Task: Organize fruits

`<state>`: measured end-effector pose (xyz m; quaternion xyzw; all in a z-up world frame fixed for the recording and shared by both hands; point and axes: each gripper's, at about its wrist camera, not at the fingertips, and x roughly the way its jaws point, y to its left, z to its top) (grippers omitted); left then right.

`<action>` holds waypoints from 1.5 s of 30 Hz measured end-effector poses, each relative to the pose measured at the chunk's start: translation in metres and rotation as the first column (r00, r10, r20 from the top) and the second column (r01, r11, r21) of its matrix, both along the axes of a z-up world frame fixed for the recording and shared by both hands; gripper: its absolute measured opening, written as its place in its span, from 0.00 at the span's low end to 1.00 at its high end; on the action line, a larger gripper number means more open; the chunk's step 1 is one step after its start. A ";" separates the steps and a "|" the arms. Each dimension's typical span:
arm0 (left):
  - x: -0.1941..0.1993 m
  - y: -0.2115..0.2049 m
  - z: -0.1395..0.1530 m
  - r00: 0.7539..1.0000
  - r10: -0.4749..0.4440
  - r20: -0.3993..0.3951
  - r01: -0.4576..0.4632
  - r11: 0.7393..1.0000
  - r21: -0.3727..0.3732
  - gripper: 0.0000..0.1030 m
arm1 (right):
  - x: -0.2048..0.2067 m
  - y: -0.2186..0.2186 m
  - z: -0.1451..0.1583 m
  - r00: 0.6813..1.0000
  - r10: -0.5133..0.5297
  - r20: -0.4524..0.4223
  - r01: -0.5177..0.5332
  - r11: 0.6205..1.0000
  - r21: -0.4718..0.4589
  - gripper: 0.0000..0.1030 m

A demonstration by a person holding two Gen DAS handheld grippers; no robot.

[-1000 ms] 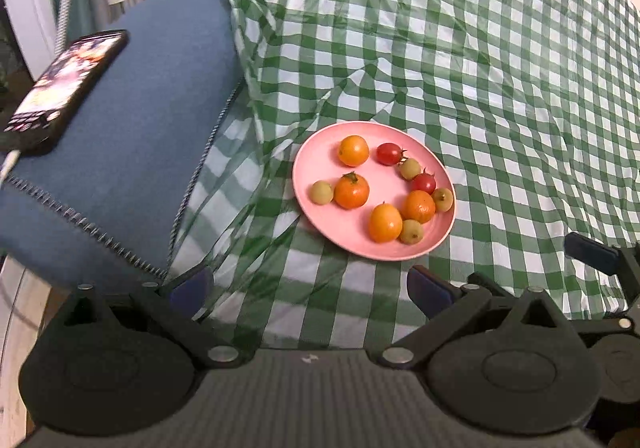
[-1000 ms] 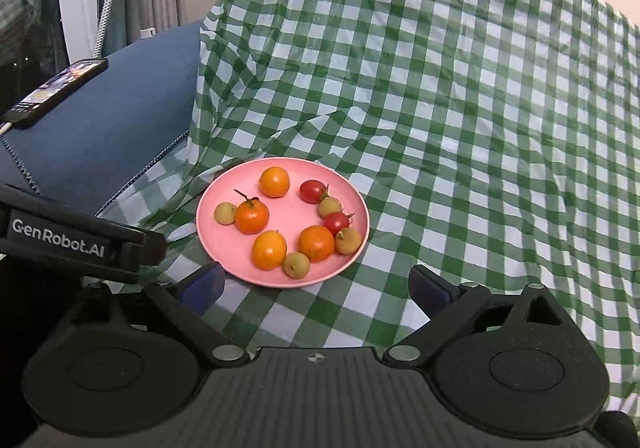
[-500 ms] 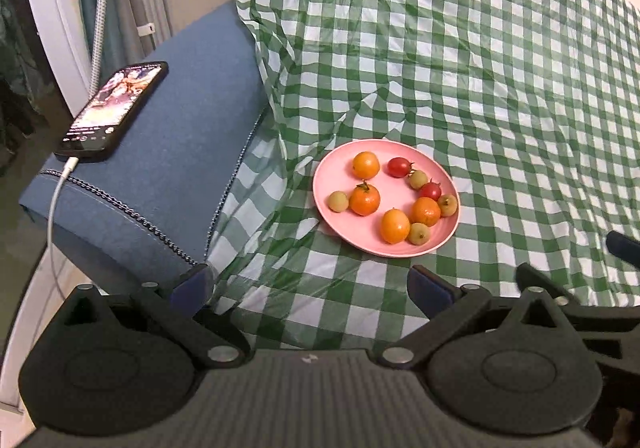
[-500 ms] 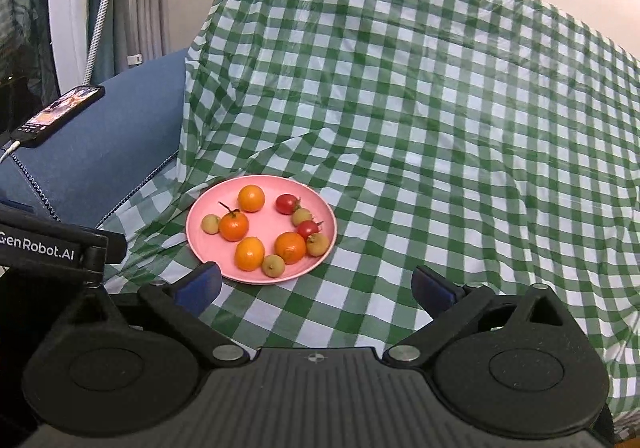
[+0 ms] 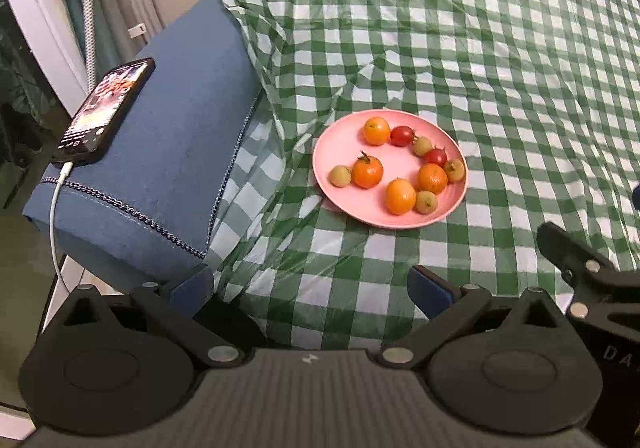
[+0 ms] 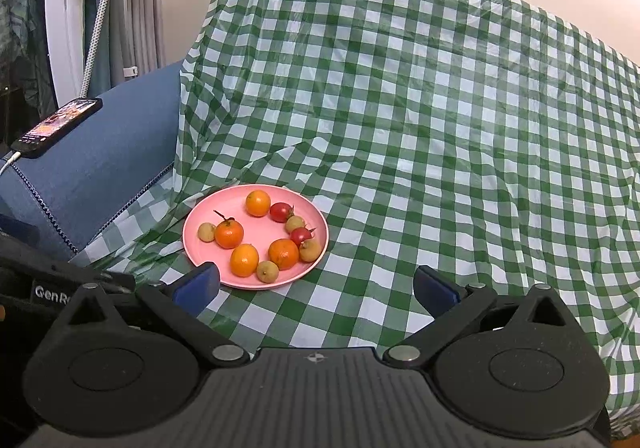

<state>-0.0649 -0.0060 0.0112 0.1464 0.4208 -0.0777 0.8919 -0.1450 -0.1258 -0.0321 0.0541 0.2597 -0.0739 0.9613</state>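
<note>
Left wrist view – fruit: we see nine small fruits gathered on the pink plate [image 5: 328, 151]: four orange ones, two red tomatoes, and three pale yellow-green ones, among them the stemmed orange fruit [image 5: 367, 171] left of centre.
Left wrist view – surface: the plate sits on the green checked cloth [image 5: 500, 59], near its crumpled left edge; we cannot tell whether a desk or a sofa lies beneath.
Left wrist view – gripper: our left gripper [image 5: 310, 288] is released, jaws wide apart, empty, short of the plate.
Left wrist view – surroundings: a phone [image 5: 105, 111] on its cable rests on the blue cushion [image 5: 168, 151], well apart from the plate.

Right wrist view – fruit: the same nine lie in a loose ring on the plate; the nearest pale fruit [image 6: 267, 271] touches neither jaw.
Right wrist view – gripper: our right gripper [image 6: 316, 286] is released and empty, its left finger just beside the plate's near rim.

Step in hand: we judge everything already collected on the plate, or sorting not yet begun; no second container shows.
Next move: if sorting follows, we would need to lower one gripper over a single fruit and close gently, since these are small, round and likely to roll.
</note>
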 end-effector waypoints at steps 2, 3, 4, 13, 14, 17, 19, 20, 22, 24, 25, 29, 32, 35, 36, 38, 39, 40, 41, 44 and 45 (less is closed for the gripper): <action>0.002 0.002 -0.002 1.000 0.005 -0.005 -0.005 1.000 0.000 1.00 | 0.002 0.001 -0.001 1.000 0.001 -0.005 -0.001 1.000 0.001 0.99; 0.004 0.001 -0.003 1.000 0.006 -0.011 -0.006 1.000 0.001 1.00 | 0.002 0.001 -0.001 1.000 0.001 -0.008 -0.001 1.000 0.001 0.99; 0.004 0.001 -0.003 1.000 0.008 -0.016 -0.008 1.000 0.003 1.00 | 0.003 0.001 -0.001 1.000 0.002 -0.011 -0.002 1.000 0.001 0.99; 0.008 0.000 -0.014 0.999 0.000 -0.051 0.001 1.000 0.021 1.00 | 0.011 0.000 -0.003 0.999 0.012 -0.034 -0.012 1.000 -0.007 0.99; 0.009 0.001 -0.014 0.999 0.001 -0.052 0.000 1.000 0.019 1.00 | 0.012 0.000 -0.003 0.999 0.013 -0.037 -0.013 1.000 -0.008 0.99; 0.010 0.001 -0.016 0.999 0.002 -0.049 -0.001 1.000 0.020 1.00 | 0.015 0.001 -0.004 0.999 0.016 -0.046 -0.017 1.000 -0.011 0.99; 0.012 0.002 -0.017 0.999 0.002 -0.052 -0.001 1.000 0.017 1.00 | 0.017 0.001 -0.005 0.999 0.019 -0.050 -0.020 1.000 -0.013 0.99; 0.012 0.002 -0.018 0.999 0.004 -0.053 -0.003 1.000 0.017 1.00 | 0.018 0.002 -0.005 0.998 0.021 -0.051 -0.021 1.000 -0.015 0.99; 0.014 0.002 -0.019 0.998 0.005 -0.056 -0.004 1.000 0.015 1.00 | 0.019 0.002 -0.005 0.998 0.023 -0.055 -0.024 1.000 -0.018 0.99; 0.014 0.003 -0.019 0.998 0.007 -0.058 -0.006 1.000 0.013 1.00 | 0.020 0.002 -0.005 0.998 0.025 -0.057 -0.026 0.999 -0.019 0.99; 0.015 0.003 -0.020 0.998 0.008 -0.058 -0.007 1.000 0.013 1.00 | 0.021 0.002 -0.006 0.998 0.026 -0.057 -0.027 0.999 -0.020 0.99; 0.016 0.003 -0.021 0.998 0.010 -0.061 -0.009 1.000 0.011 1.00 | 0.021 0.002 -0.005 0.998 0.025 -0.055 -0.026 0.999 -0.019 0.99; 0.015 0.002 -0.021 0.998 0.009 -0.061 -0.009 1.000 0.011 1.00 | 0.022 0.001 -0.006 0.998 0.028 -0.054 -0.029 0.999 -0.017 0.99; 0.015 0.001 -0.021 0.998 0.013 -0.060 -0.012 1.000 0.014 1.00 | 0.022 0.000 -0.007 0.998 0.029 -0.054 -0.030 0.999 -0.013 0.99; 0.016 0.002 -0.021 0.998 0.014 -0.059 -0.013 1.000 0.013 1.00 | 0.022 0.000 -0.007 0.998 0.029 -0.053 -0.030 0.999 -0.012 0.99; 0.016 0.002 -0.021 0.998 0.015 -0.059 -0.014 1.000 0.013 1.00 | 0.022 0.000 -0.007 0.998 0.029 -0.053 -0.030 0.999 -0.012 0.99; 0.016 0.002 -0.021 0.998 0.016 -0.056 -0.015 1.000 0.012 1.00 | 0.022 0.000 -0.007 0.998 0.029 -0.053 -0.030 0.999 -0.012 0.99; 0.016 0.002 -0.020 0.998 0.016 -0.053 -0.015 1.000 0.012 1.00 | 0.022 0.000 -0.008 0.998 0.030 -0.053 -0.030 0.999 -0.011 0.99; 0.016 0.002 -0.020 0.999 0.016 -0.050 -0.016 1.000 0.013 1.00 | 0.022 0.000 -0.008 0.998 0.029 -0.053 -0.029 0.999 -0.012 0.99; 0.015 0.003 -0.019 0.999 0.018 -0.038 -0.017 1.000 0.016 1.00 | 0.022 0.000 -0.007 0.998 0.030 -0.051 -0.031 0.999 -0.011 0.99; 0.015 0.003 -0.019 0.999 0.017 -0.038 -0.016 1.000 0.015 1.00 | 0.022 0.000 -0.007 0.998 0.031 -0.051 -0.031 0.999 -0.009 0.99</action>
